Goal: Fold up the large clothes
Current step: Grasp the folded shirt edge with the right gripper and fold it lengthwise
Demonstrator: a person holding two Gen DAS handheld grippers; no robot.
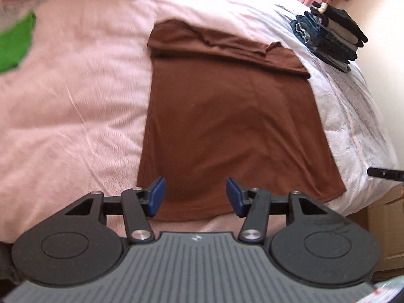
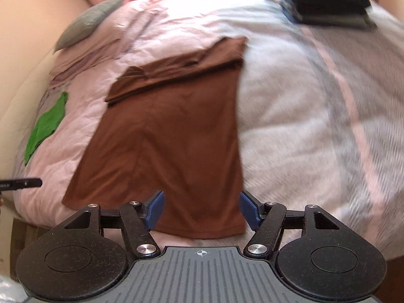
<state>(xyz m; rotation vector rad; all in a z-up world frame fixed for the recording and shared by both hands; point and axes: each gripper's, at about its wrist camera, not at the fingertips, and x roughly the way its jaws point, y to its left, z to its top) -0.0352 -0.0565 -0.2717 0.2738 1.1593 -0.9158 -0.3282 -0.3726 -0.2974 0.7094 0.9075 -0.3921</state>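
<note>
You have a brown knit top point(image 1: 227, 126) spread flat on the bed point(image 1: 75, 113), with both sleeves and the shoulder end already folded in as a thicker band at its twelve o'clock end; its hem lies nearest you, at six o'clock in both wrist views. Your left gripper point(image 1: 195, 197) hovers over the hem's left part with its jaws apart and nothing between the blue pads, and your right gripper point(image 2: 202, 208) hangs over the hem's right corner with its jaws spread wider, also empty. Expect this cloth to be light, limp and stretchy, a thin jersey by the look of its smooth matte face and soft creases, so it should sag and drag rather than hold a line. I would pinch both layers right at the hem corners, one in each gripper, and lift them together so the fold lands square on the sleeve band. The bedding beneath is a fuzzy pink blanket at nine o'clock and a paler, striped quilted cover point(image 2: 315, 126) at three o'clock; both are soft and may bunch if the pads dig in. A stack of folded dark clothes point(image 1: 330, 38) sits at one o'clock, well apart, and a green cloth point(image 2: 46, 126) lies at nine o'clock on the blanket.
</note>
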